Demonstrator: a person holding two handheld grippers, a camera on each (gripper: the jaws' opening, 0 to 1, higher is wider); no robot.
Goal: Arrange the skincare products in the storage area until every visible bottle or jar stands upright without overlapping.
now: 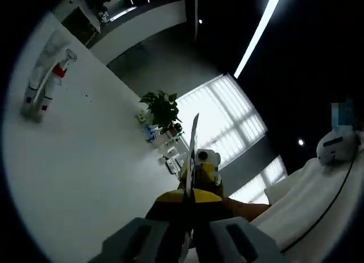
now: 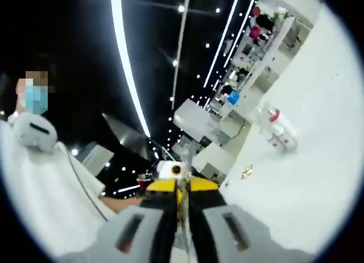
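Left tool [image 1: 190, 240] jaws pressed together, gripping nothing, the right tool's yellow-and-black body just beyond its tips, right tool [image 2: 181, 231] jaws likewise closed and empty, facing the left tool nose to nose, person's white sleeve [image 2: 45, 200] beside them

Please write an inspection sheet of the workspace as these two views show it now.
Surface: white tabletop, mostly bare.
Job's things: white bottles with red parts, close together on the table; too small to tell whether they are upright.
Clutter: nothing seen near the bottles.
Grippers: left gripper and right gripper, both raised off the table, jaws together, nothing between them.
Cables: thin dark cable across a person's white garment.
Surroundings: potted plant, bright blinded windows, ceiling light strips.
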